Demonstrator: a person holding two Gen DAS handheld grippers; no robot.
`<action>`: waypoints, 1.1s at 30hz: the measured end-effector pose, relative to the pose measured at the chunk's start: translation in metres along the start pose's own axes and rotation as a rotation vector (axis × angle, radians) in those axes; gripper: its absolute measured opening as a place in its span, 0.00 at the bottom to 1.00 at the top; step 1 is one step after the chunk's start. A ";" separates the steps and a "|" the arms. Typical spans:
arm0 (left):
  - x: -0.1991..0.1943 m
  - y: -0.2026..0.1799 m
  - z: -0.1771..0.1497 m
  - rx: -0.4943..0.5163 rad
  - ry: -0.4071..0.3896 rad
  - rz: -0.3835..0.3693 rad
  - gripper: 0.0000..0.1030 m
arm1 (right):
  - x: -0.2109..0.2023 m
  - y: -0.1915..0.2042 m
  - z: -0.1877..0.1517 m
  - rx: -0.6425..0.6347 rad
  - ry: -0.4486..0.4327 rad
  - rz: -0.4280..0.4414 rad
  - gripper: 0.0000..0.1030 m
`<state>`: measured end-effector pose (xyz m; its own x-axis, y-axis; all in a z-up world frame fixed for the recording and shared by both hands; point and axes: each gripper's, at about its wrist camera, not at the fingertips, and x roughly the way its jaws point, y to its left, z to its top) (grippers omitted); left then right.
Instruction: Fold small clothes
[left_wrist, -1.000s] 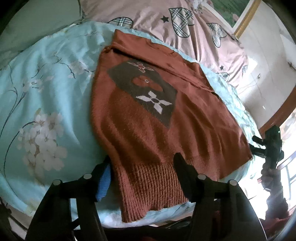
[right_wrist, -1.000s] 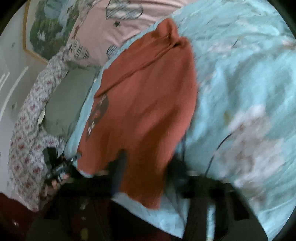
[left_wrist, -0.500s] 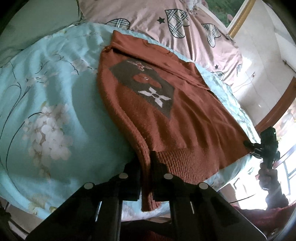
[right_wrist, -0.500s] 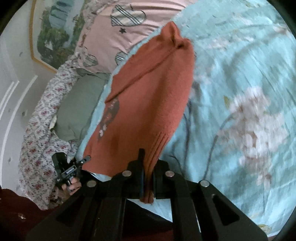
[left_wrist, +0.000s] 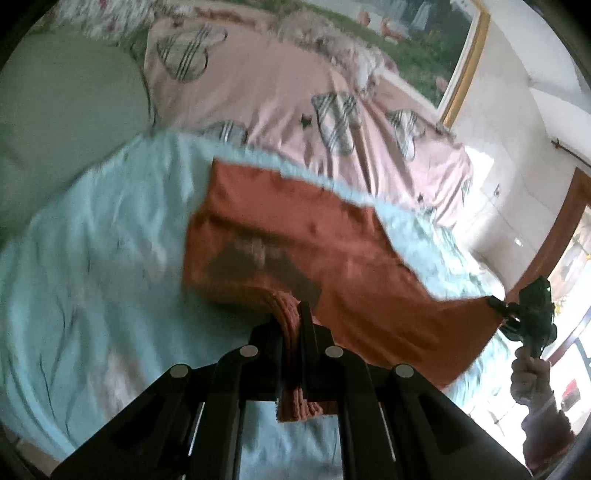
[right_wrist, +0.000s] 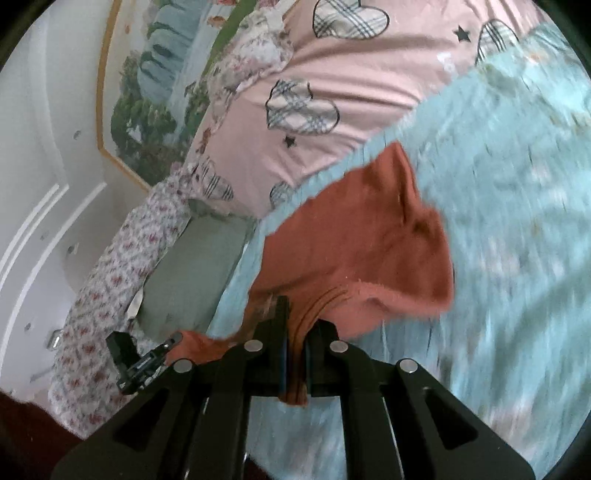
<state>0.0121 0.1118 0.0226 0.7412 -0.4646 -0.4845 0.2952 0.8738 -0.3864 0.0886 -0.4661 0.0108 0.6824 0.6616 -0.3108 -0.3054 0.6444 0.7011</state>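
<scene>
Both tongs pinching the rust sweater's hem, lifted off the bed

Left tongs (left_wrist: 291, 325) are clamped on the ribbed hem of the sweater (left_wrist: 332, 251); right tongs (right_wrist: 293, 332) are clamped on the hem's other corner; the hem end hangs raised between them, the rest draped on the light blue quilt (left_wrist: 92, 240); pink heart-print bedding (right_wrist: 351, 122) sits behind; everything's pretty blurry.

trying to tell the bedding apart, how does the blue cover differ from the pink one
The blue cover is pale blue; its print is too blurred to read. The pink cover shows plaid hearts and small dark stars.

The blue cover lies nearer both cameras, with the rust sweater on it; the pink cover lies beyond and bears none of the sweater.

Both are soft bedding on the same bed.
</scene>
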 end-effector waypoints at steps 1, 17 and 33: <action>0.004 -0.001 0.011 0.008 -0.017 0.004 0.05 | 0.007 -0.002 0.011 -0.008 -0.010 -0.015 0.07; 0.172 0.023 0.182 -0.043 -0.075 0.228 0.05 | 0.176 -0.067 0.168 -0.018 0.020 -0.209 0.07; 0.320 0.113 0.179 -0.158 0.138 0.301 0.10 | 0.194 -0.104 0.152 0.012 0.008 -0.320 0.56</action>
<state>0.3905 0.0877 -0.0356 0.6893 -0.2141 -0.6921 -0.0288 0.9465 -0.3215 0.3533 -0.4627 -0.0250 0.7370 0.4289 -0.5224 -0.0676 0.8158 0.5744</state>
